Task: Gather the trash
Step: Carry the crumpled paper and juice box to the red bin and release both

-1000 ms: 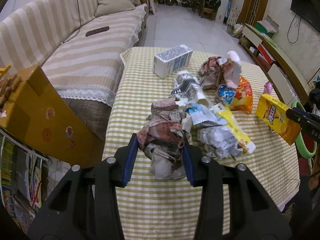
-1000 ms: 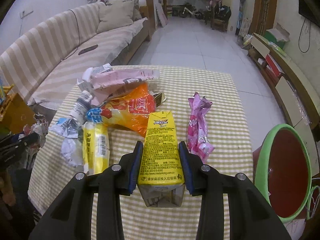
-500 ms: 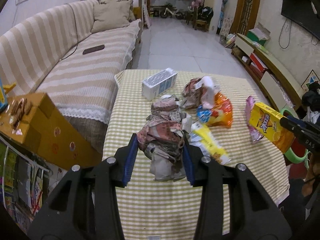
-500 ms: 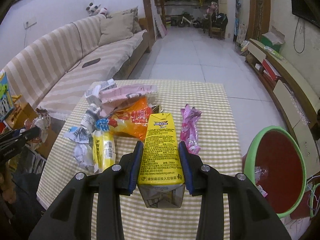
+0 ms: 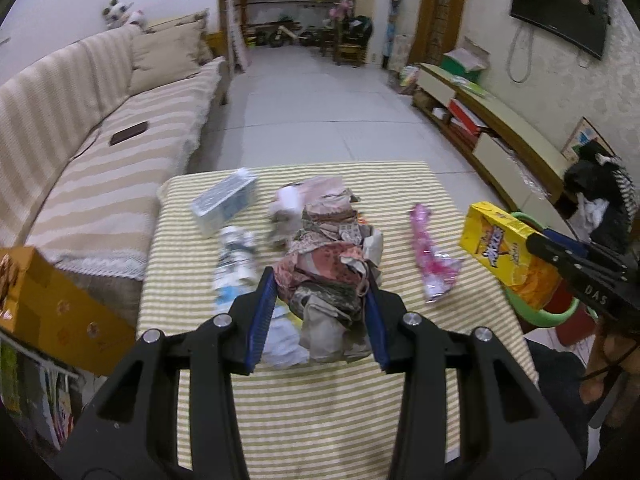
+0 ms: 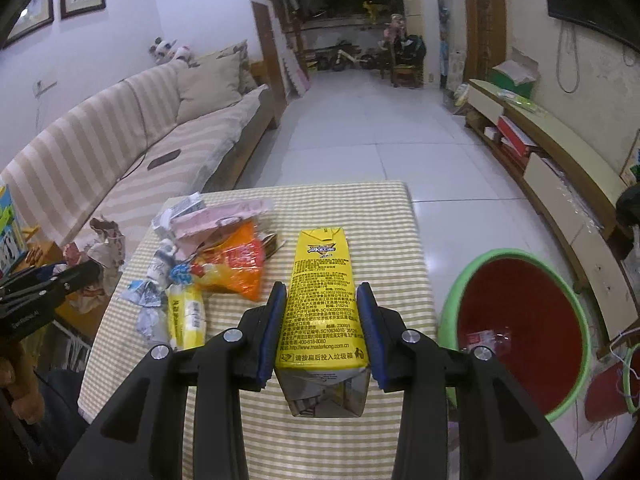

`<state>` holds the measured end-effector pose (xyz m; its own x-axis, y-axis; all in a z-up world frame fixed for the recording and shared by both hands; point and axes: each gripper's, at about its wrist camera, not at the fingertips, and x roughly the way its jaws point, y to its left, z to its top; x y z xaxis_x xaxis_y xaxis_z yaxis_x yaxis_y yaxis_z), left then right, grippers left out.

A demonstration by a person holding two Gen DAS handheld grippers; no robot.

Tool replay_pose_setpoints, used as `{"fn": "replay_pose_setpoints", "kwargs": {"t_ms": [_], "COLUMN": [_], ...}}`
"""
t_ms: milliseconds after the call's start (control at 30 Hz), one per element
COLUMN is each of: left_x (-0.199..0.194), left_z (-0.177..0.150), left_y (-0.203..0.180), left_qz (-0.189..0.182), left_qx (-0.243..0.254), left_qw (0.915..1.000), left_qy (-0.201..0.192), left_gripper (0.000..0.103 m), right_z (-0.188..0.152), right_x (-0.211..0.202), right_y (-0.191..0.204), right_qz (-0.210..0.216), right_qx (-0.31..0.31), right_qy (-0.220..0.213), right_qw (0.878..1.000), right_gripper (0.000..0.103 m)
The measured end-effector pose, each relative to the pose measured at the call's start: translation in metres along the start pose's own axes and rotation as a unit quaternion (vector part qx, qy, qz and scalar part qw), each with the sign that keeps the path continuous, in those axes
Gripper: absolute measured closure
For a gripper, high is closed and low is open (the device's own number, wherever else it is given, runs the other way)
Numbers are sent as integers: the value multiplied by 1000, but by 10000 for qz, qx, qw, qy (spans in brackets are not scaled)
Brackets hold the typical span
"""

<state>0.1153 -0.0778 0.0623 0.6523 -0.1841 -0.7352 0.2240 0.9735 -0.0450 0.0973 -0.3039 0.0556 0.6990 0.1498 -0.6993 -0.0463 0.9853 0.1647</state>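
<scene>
My left gripper [image 5: 320, 300] is shut on a crumpled brown and pink paper wad [image 5: 326, 276], held above the checked table [image 5: 320, 400]. My right gripper [image 6: 322, 320] is shut on a yellow drink carton [image 6: 320, 300], held above the table's right side; the carton also shows in the left wrist view [image 5: 500, 248]. A red bin with a green rim [image 6: 516, 328] stands on the floor right of the table. Left on the table are a pink wrapper [image 5: 432, 264], an orange snack bag [image 6: 236, 264], a yellow packet [image 6: 186, 316] and a white box [image 5: 224, 200].
A striped sofa [image 5: 100, 128] runs along the left. A yellow cardboard box [image 5: 48, 312] stands by the table's left corner. A low TV cabinet [image 6: 560, 168] lines the right wall. Tiled floor [image 6: 360, 128] lies beyond the table.
Both grippers have risen and pulled back from the table with their loads. The right gripper has swung towards the bin, which now shows larger.
</scene>
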Motion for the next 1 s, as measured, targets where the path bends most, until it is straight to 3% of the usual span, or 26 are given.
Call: {"fn": "replay_pose_setpoints", "kwargs": {"t_ms": [567, 1000], "left_x": [30, 57], "left_z": [39, 52], "left_y": [-136, -227], "left_qz": [-1009, -1800], "left_qx": [844, 1230], "left_qw": [9913, 9755], "left_qy": [6, 296], "left_gripper": [63, 63], "right_z": [-6, -23], "right_x": [-42, -53], "right_y": [-113, -196], "right_qz": [-706, -1125], "right_qx": [800, 1447], "right_qy": [-244, -254], "right_qw": [9940, 9827], "right_gripper": [67, 67]}}
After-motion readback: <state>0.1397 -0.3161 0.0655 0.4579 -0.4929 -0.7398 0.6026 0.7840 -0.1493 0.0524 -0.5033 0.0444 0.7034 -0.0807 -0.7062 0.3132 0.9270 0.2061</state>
